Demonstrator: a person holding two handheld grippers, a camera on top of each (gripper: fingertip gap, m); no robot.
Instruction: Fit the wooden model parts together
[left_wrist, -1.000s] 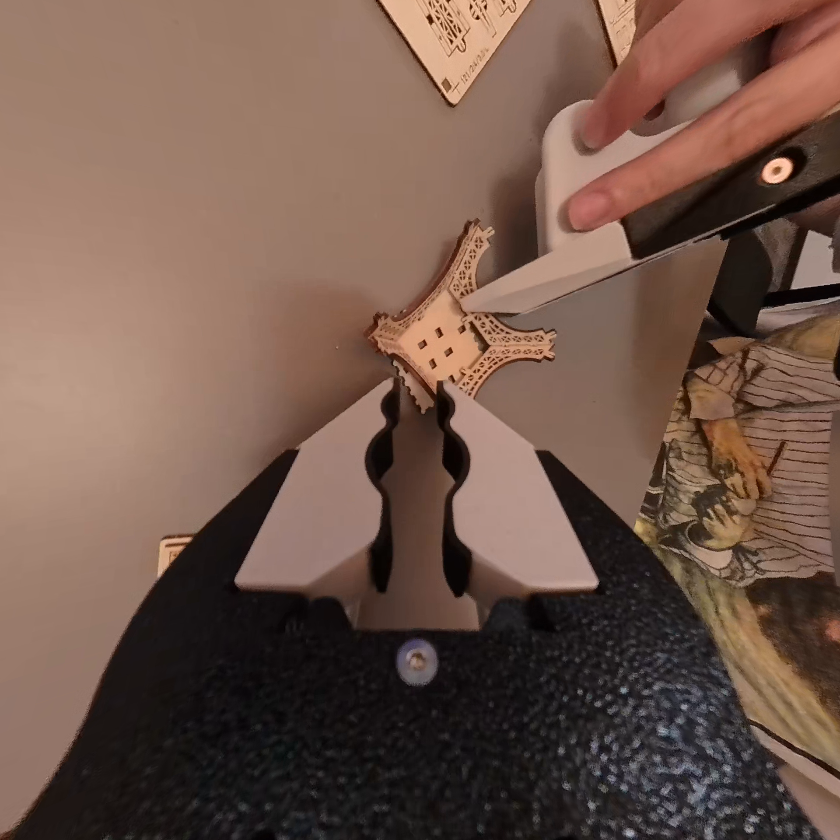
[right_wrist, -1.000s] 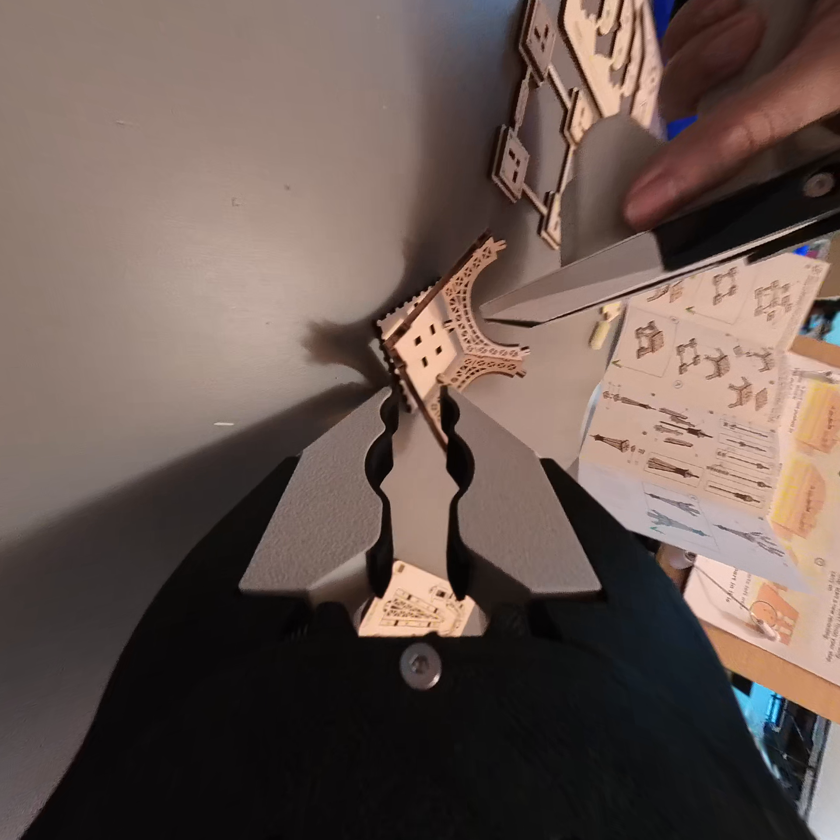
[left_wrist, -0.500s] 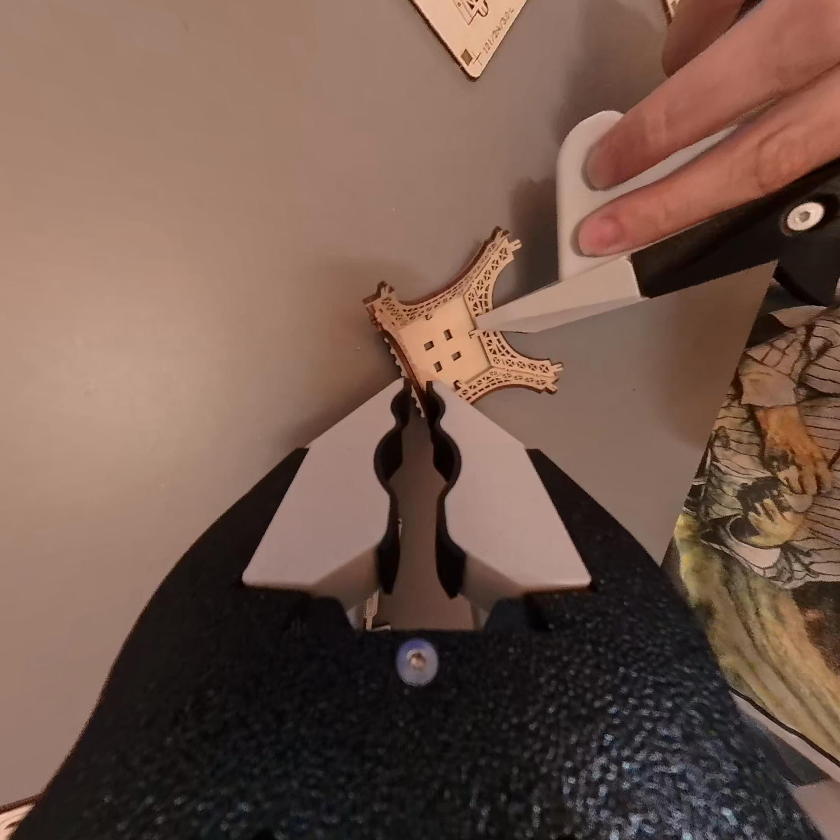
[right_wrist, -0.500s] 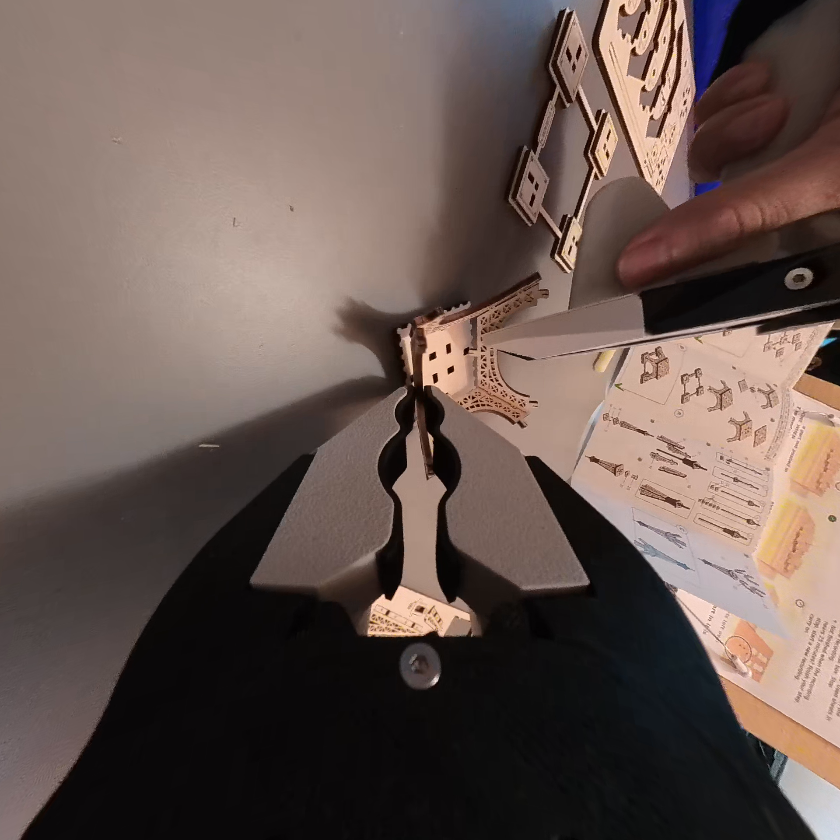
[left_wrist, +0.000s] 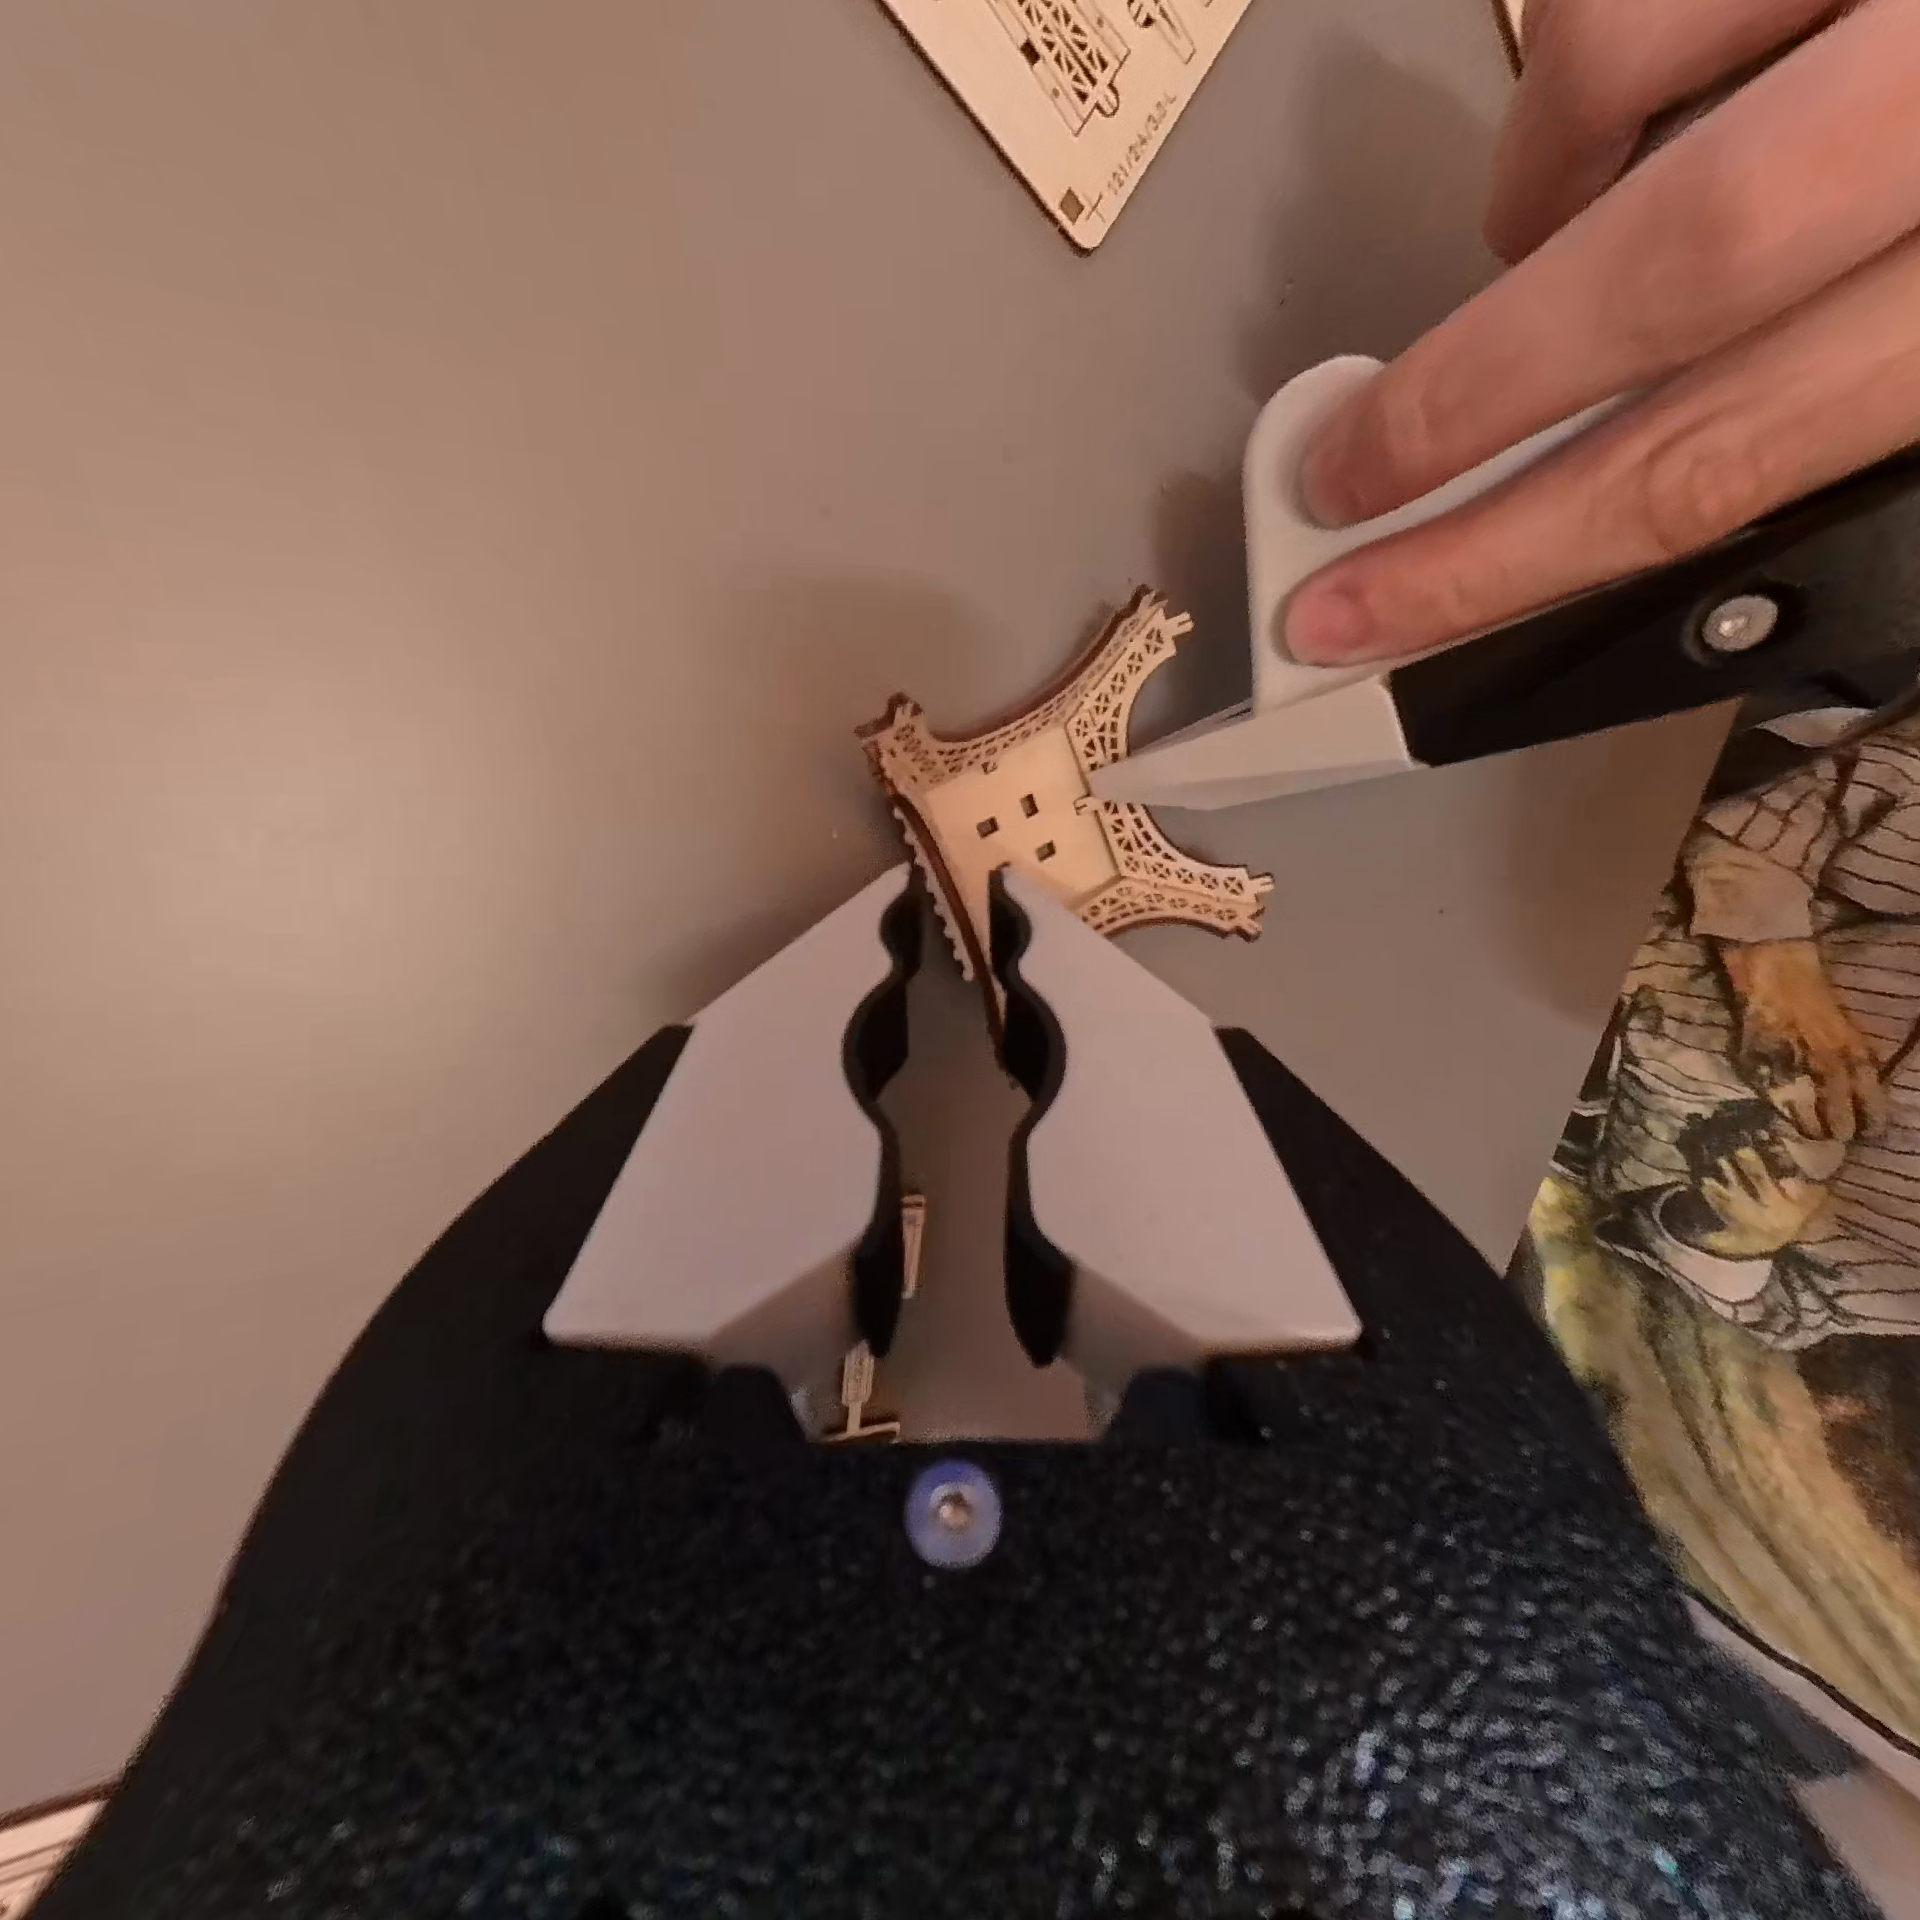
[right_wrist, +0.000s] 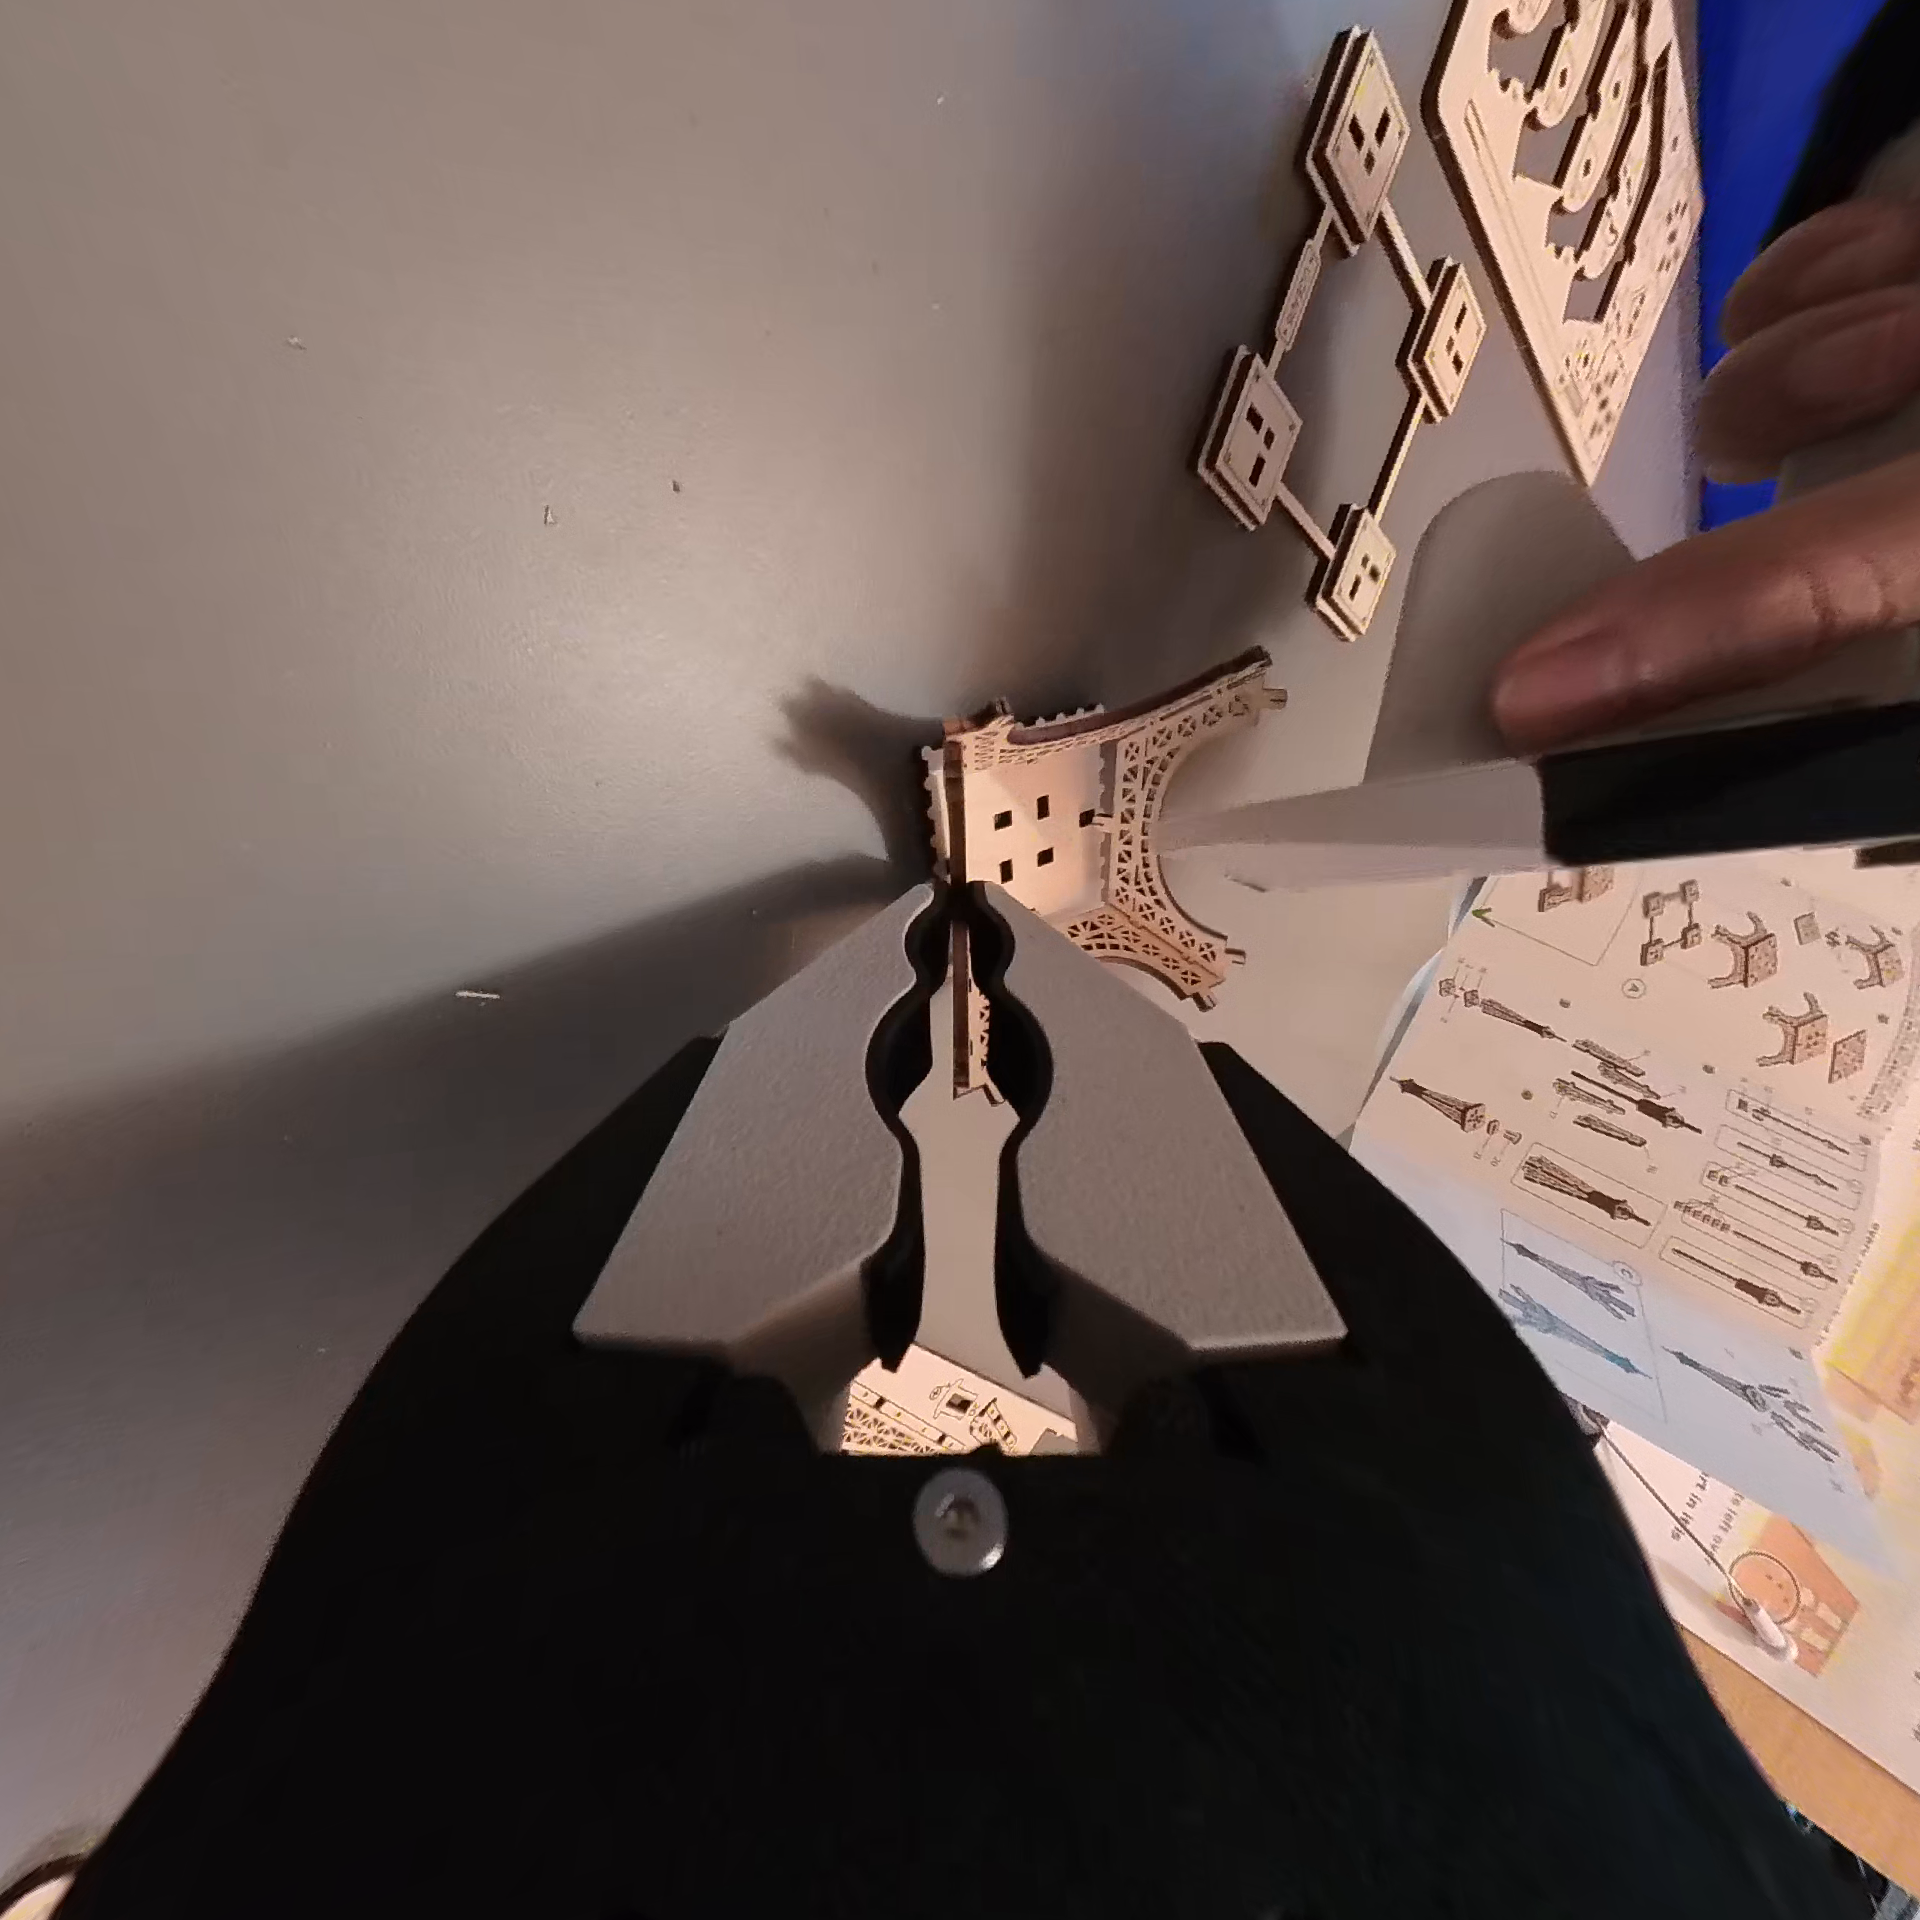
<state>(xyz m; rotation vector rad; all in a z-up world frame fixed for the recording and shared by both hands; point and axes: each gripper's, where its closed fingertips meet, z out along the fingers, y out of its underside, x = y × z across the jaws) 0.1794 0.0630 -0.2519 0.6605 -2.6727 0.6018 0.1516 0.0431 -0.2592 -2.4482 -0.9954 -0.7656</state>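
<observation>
Model (left_wrist: 1023, 810) is shared: right claw (right_wrist: 951, 904) pinches its side panel (right_wrist: 968, 997) steady, while left claw (left_wrist: 954, 883), parted, straddles a toothed edge (left_wrist: 940, 914), probably to seat it.

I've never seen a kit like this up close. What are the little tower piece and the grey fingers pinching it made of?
The tower base looks like thin, pale laser-cut plywood: unpainted, with dark scorched edges and fine lattice cut-outs. The right gripper has matte grey fingers with flat faces, probably moulded or printed plastic, though that's a guess. Their wavy black inner lining could be rubber.
</observation>
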